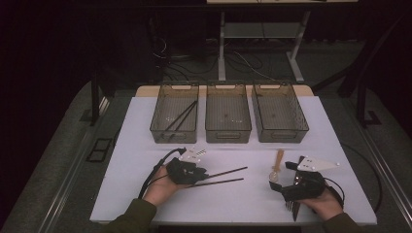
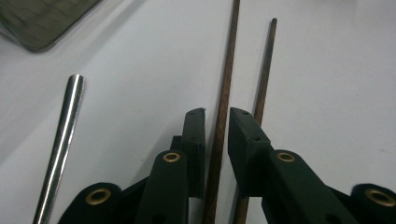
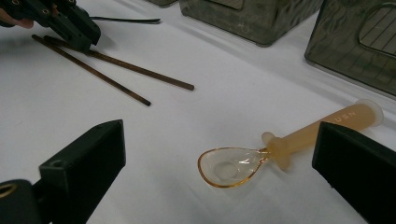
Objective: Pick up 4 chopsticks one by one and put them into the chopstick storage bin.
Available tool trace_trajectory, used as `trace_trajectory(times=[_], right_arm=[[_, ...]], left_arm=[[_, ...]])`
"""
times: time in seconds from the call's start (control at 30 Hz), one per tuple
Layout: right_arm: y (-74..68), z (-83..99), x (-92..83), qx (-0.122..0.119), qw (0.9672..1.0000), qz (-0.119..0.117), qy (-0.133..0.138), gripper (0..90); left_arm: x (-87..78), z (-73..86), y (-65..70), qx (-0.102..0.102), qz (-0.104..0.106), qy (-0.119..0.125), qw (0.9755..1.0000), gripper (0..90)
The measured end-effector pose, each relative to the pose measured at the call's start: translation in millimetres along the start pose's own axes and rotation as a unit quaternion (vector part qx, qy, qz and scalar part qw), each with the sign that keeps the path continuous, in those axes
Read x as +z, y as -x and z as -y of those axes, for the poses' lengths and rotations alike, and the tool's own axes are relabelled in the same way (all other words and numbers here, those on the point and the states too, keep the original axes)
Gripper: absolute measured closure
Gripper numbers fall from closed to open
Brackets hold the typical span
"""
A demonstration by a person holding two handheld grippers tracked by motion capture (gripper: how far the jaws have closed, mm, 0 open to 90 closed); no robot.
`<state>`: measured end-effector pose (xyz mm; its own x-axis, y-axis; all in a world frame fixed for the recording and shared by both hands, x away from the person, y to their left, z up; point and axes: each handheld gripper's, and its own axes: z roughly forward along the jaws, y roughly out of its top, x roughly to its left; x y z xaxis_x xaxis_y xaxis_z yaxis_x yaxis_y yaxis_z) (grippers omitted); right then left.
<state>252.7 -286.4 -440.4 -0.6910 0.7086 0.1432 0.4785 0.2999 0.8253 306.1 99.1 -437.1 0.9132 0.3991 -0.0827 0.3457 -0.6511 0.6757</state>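
The left gripper [image 2: 216,114], jaws narrowly straddling one thin brown wooden chopstick [image 2: 223,93] unpinched, risked nudging its twin [image 2: 264,70] away.

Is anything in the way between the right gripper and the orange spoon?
No. The right gripper stands open, and the orange spoon lies on the bare white table just ahead of it.

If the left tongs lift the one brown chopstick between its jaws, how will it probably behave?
The chopstick looks thin, straight and wooden, so it is probably stiff and light. It seems round, so it may roll on the white table if pushed. Gripped near one end by the left tongs, its long free end may droop or swing.
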Motion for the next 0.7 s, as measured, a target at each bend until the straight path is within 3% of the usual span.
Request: trace_trajectory(times=[0.23,0.37,0.7], right_arm=[[-0.1,0.0,0.1,0.0,1.0,0.0,0.0,2.5],[0.2,0.1,-0.1,0.0,1.0,0.0,0.001,2.5],[-0.6,-0.1,-0.1,-0.001,1.0,-0.001,0.001,2.5]], left_arm=[[5.7,1.9,-0.8,0.01,0.002,-0.02,0.9997,81.7],[6.2,3.3,-0.8,0.009,0.004,-0.013,0.9999,82.8],[6.6,2.8,-3.9,0.039,0.013,-0.01,0.9991,85.2]])
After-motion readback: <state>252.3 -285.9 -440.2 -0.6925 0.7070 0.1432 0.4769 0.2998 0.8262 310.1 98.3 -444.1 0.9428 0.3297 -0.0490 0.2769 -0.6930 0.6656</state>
